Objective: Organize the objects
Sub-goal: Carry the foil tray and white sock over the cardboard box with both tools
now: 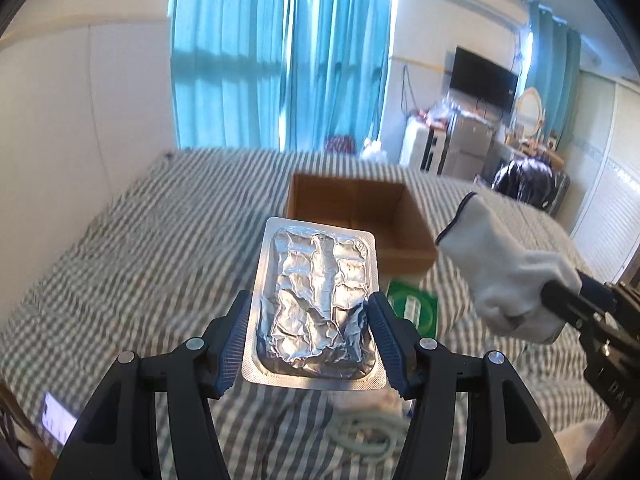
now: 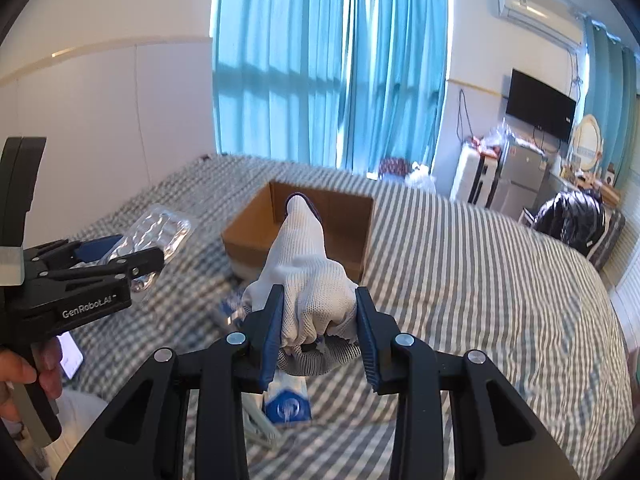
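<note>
Above striped bed (image 1: 120, 240), left tool (image 1: 310, 344) clamps foil tray (image 1: 316, 304).

R gripper (image 2: 318, 322) clamped on a bunched white knit glove (image 2: 306, 268); glove's dark-edged cuff end sticks up fwd, in line w/ the open cardboard box (image 2: 348, 236) on the striped bedspread (image 2: 460, 280). L gripper (image 2: 120, 258) at left edge, pinching a clear plastic blister tray (image 2: 160, 228), held above the bed just left of the box. Bare hand (image 2: 24, 376) grips its handle. Blue-white packet (image 2: 286, 404) lies on bed under R gripper. Phone (image 2: 70, 356) partly hidden near the hand.
</note>
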The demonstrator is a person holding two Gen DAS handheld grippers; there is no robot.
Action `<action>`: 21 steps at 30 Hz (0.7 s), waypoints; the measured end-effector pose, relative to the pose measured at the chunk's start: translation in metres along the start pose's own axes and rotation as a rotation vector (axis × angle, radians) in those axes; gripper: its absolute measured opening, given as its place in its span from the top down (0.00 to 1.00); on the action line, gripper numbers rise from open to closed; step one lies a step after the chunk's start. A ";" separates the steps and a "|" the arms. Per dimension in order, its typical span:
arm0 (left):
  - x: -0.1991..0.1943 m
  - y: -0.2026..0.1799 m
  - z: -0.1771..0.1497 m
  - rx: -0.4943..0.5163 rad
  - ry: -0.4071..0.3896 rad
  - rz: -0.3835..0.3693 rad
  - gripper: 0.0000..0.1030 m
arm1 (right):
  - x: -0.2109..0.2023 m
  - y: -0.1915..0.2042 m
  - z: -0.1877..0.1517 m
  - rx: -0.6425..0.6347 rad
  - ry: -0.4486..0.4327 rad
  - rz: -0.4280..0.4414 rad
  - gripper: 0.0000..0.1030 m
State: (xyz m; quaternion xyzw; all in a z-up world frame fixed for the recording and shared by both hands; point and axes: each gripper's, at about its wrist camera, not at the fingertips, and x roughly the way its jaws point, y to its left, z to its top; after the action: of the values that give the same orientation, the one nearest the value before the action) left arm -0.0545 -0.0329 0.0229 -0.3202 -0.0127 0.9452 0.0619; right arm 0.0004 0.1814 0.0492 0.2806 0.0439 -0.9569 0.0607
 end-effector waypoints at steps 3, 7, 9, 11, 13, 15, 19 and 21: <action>0.005 -0.002 0.025 0.005 -0.037 -0.013 0.42 | 0.006 0.001 0.024 -0.018 -0.034 0.007 0.67; 0.023 -0.002 0.055 0.012 -0.067 -0.011 0.42 | 0.027 0.001 0.056 -0.026 -0.073 0.019 0.67; 0.040 0.000 0.072 0.014 -0.078 -0.004 0.42 | 0.042 0.001 0.072 -0.027 -0.086 0.025 0.67; 0.056 0.001 0.084 0.014 -0.079 -0.004 0.42 | 0.061 0.000 0.086 -0.029 -0.095 0.027 0.67; 0.078 0.001 0.096 0.023 -0.079 0.001 0.42 | 0.082 -0.003 0.098 -0.028 -0.097 0.033 0.67; 0.096 -0.002 0.102 0.037 -0.078 0.014 0.42 | 0.106 -0.004 0.107 -0.028 -0.095 0.032 0.67; 0.145 -0.005 0.109 0.041 -0.051 0.020 0.42 | 0.162 -0.009 0.116 -0.011 -0.063 0.034 0.67; 0.171 -0.007 0.108 0.036 -0.024 0.009 0.42 | 0.192 -0.013 0.114 -0.006 -0.036 0.032 0.67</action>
State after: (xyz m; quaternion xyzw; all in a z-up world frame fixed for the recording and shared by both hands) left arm -0.2533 -0.0027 0.0058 -0.3077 0.0053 0.9494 0.0630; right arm -0.2222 0.1632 0.0418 0.2637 0.0413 -0.9606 0.0776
